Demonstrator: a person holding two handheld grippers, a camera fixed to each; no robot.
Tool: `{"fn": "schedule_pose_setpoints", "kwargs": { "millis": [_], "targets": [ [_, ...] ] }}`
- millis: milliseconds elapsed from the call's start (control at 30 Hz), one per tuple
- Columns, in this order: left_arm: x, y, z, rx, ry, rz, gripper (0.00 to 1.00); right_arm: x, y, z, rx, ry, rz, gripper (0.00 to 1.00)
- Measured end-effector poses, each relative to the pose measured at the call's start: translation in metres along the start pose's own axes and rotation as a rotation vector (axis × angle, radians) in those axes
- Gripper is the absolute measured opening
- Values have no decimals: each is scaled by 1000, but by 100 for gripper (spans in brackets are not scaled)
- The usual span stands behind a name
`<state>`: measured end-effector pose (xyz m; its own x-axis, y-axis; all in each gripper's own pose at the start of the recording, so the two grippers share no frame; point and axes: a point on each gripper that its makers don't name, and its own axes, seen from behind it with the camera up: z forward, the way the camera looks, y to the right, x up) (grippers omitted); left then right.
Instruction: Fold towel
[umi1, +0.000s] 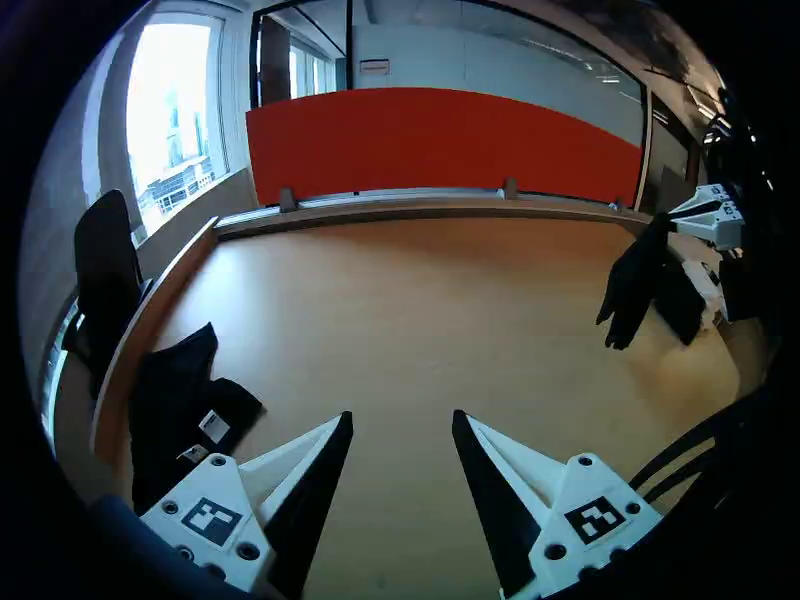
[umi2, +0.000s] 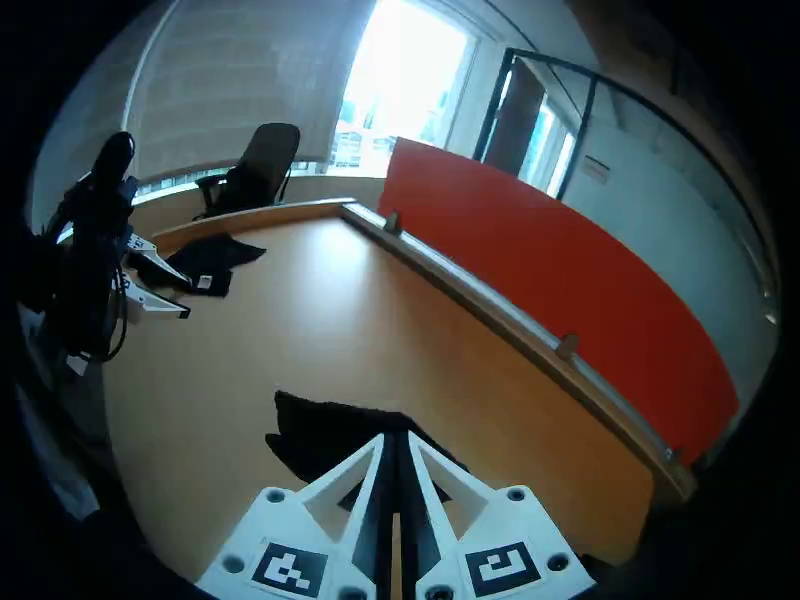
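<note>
While limp in the pinch of the right tool, black crumpled towel; left tool open.

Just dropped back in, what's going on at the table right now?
A person works a gripper in each hand over a wooden table. The right gripper is shut on a black towel, which dangles from it with its lower end near the tabletop. The left gripper is open and holds nothing. A second black towel lies crumpled near the table edge beside it. No fold is visible yet.
</note>
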<state>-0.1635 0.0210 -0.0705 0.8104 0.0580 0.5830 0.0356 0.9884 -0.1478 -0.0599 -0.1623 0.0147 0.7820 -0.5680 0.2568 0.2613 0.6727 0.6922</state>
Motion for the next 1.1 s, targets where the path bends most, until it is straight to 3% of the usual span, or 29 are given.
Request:
{"fn": "schedule_pose_setpoints", "kwargs": {
  "millis": [1100],
  "targets": [
    [7,14,16,-2,-28,27,73,-61,132,-42,-164,-75,74,5]
  ]
}}
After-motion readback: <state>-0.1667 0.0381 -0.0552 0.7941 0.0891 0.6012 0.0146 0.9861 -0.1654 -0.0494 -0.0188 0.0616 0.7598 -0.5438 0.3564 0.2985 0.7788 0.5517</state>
